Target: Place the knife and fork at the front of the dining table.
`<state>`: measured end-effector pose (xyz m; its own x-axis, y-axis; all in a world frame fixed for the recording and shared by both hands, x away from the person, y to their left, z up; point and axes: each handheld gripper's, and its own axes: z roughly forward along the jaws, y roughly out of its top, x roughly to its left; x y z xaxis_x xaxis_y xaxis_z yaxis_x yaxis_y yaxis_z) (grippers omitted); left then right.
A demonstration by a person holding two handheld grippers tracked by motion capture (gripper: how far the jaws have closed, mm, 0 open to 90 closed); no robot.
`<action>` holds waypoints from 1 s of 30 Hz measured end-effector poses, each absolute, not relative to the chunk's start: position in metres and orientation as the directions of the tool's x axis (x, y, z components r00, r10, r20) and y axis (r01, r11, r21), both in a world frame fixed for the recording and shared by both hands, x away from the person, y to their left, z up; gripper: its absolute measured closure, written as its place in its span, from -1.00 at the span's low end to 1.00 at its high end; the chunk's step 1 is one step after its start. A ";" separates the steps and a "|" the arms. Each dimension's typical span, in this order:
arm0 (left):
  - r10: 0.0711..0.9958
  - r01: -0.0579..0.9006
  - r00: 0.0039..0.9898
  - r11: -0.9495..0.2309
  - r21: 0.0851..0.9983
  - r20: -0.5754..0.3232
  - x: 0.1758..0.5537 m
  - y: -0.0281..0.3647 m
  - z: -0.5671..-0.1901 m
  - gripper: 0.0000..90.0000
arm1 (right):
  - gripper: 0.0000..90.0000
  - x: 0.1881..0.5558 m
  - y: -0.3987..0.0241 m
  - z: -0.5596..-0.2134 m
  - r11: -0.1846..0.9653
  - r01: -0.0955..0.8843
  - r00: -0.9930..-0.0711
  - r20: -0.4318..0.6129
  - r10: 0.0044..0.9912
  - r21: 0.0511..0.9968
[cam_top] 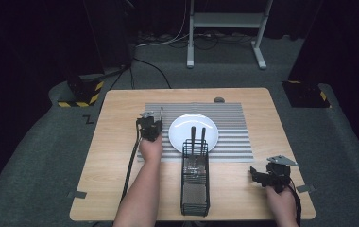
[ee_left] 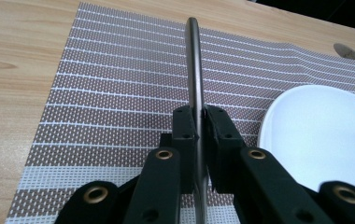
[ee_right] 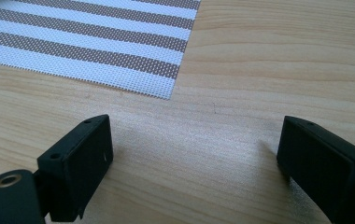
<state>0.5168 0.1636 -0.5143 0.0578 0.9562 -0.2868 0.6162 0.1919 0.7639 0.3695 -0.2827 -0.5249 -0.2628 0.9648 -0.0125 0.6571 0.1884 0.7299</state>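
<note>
While the metal utensil handle [ee_left: 194, 70] stands clamped thin-edge-on in the closed left gripper [ee_left: 201, 122] over the striped placemat [ee_left: 119, 93], just left of the white plate [ee_left: 325, 135], it could pivot or slip; right gripper [ee_right: 194, 154] gapes empty.

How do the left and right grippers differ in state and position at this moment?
The left gripper is shut on a thin metal utensil handle, while the right gripper stands wide open with nothing between its jaws. The left gripper is over the striped placemat beside the white plate; the right gripper is over bare wooden table, off the placemat's corner. Both are black, two-jawed and hand-held.
</note>
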 end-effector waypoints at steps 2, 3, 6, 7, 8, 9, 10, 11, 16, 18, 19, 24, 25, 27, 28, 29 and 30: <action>0.956 0.622 0.059 0.190 0.760 -0.287 0.518 0.164 -0.514 0.83 | -0.77 0.369 -0.283 -0.525 0.188 0.657 -0.263 -0.012 0.965 0.730; 0.955 0.623 0.059 0.191 0.758 -0.289 0.518 0.163 -0.514 0.83 | -0.77 0.369 -0.283 -0.525 0.188 0.657 -0.262 -0.012 0.965 0.730; 0.955 0.631 0.052 0.196 0.750 -0.293 0.518 0.164 -0.514 0.83 | -0.77 0.369 -0.283 -0.525 0.188 0.657 -0.263 -0.013 0.965 0.730; 0.951 0.634 0.046 0.209 0.745 -0.306 0.519 0.165 -0.514 0.83 | -0.77 0.369 -0.283 -0.525 0.188 0.657 -0.262 -0.012 0.965 0.730; 0.951 0.634 0.046 0.209 0.745 -0.306 0.519 0.165 -0.514 0.83 | -0.77 0.369 -0.283 -0.525 0.189 0.657 -0.263 -0.013 0.965 0.730; 0.950 0.637 0.046 0.209 0.742 -0.308 0.519 0.166 -0.515 0.83 | -0.77 0.369 -0.283 -0.525 0.189 0.657 -0.263 -0.013 0.965 0.730; 0.949 0.641 0.045 0.212 0.738 -0.312 0.520 0.166 -0.515 0.82 | -0.77 0.369 -0.283 -0.525 0.191 0.656 -0.265 -0.014 0.964 0.731; 0.947 0.638 0.037 0.224 0.737 -0.320 0.519 0.167 -0.514 0.82 | -0.77 0.369 -0.283 -0.525 0.190 0.656 -0.264 -0.013 0.964 0.730; 0.940 0.595 0.032 0.256 0.762 -0.341 0.518 0.171 -0.502 0.59 | -0.77 0.369 -0.283 -0.525 0.190 0.656 -0.264 -0.013 0.964 0.730; 0.943 0.591 0.034 0.248 0.767 -0.331 0.518 0.172 -0.500 0.57 | -0.77 0.369 -0.283 -0.525 0.190 0.656 -0.264 -0.013 0.964 0.730; 0.945 0.589 0.035 0.243 0.771 -0.325 0.517 0.173 -0.498 0.56 | -0.77 0.369 -0.283 -0.525 0.190 0.656 -0.264 -0.014 0.964 0.730; 0.954 0.578 0.050 0.215 0.787 -0.297 0.509 0.175 -0.494 0.51 | -0.77 0.369 -0.283 -0.525 0.189 0.656 -0.264 -0.013 0.964 0.730; 0.954 0.578 0.050 0.215 0.787 -0.297 0.509 0.175 -0.494 0.50 | -0.77 0.369 -0.283 -0.525 0.189 0.656 -0.264 -0.013 0.964 0.730; 0.957 0.567 0.064 0.199 0.799 -0.284 0.503 0.177 -0.491 0.44 | -0.77 0.369 -0.283 -0.525 0.189 0.657 -0.263 -0.013 0.965 0.730; 0.959 0.560 0.069 0.191 0.806 -0.275 0.500 0.178 -0.491 0.41 | -0.77 0.369 -0.283 -0.525 0.189 0.656 -0.263 -0.013 0.965 0.730; 0.963 0.560 0.069 0.179 0.809 -0.262 0.498 0.178 -0.490 0.39 | -0.77 0.369 -0.283 -0.525 0.189 0.657 -0.263 -0.013 0.965 0.730; 0.965 0.556 0.070 0.173 0.813 -0.253 0.495 0.179 -0.490 0.35 | -0.77 0.369 -0.283 -0.525 0.189 0.657 -0.263 -0.013 0.965 0.730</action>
